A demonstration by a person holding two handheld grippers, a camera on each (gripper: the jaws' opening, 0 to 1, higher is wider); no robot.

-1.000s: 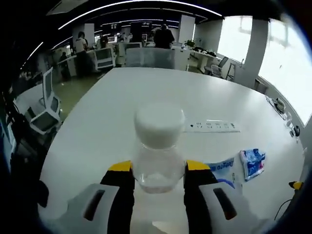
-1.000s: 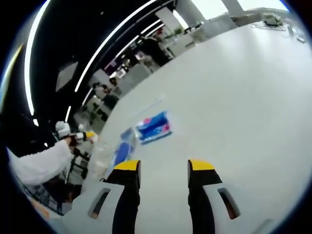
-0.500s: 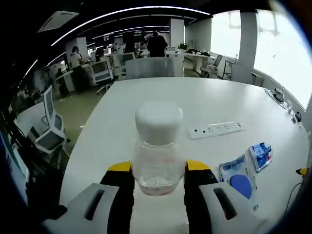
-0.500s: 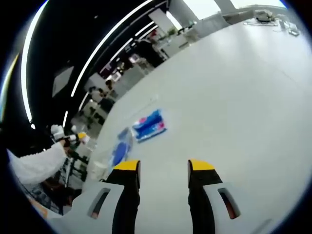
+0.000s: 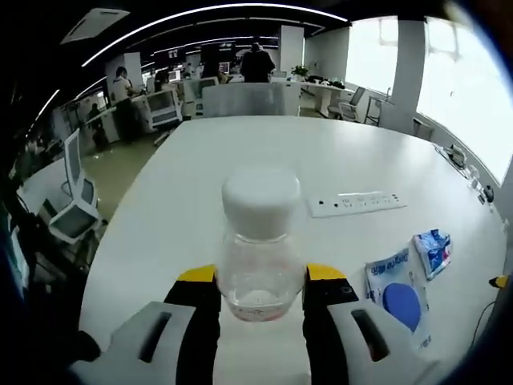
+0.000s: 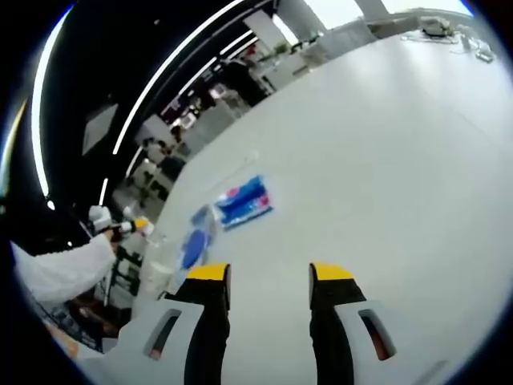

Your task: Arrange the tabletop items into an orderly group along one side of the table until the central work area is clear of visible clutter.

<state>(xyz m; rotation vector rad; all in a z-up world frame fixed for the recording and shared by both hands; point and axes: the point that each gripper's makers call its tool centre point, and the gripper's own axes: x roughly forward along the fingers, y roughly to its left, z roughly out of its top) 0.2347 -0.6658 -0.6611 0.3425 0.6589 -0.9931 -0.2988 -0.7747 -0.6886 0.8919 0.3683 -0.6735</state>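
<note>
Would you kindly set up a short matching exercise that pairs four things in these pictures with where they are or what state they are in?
Things:
1. jar
2. power strip
3. right claw
4. packet with the blue disc

Places or states:
A. lying flat on the table beyond the jar
B. open, holding nothing
C. clamped in the left claw
D. lying just beside the left claw

Pairs: 1-C, 2-A, 3-B, 4-D

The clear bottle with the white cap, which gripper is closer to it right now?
Left. The left gripper has the bottle clamped between its jaws. The right gripper is open over bare table, apart from the bottle.
</note>
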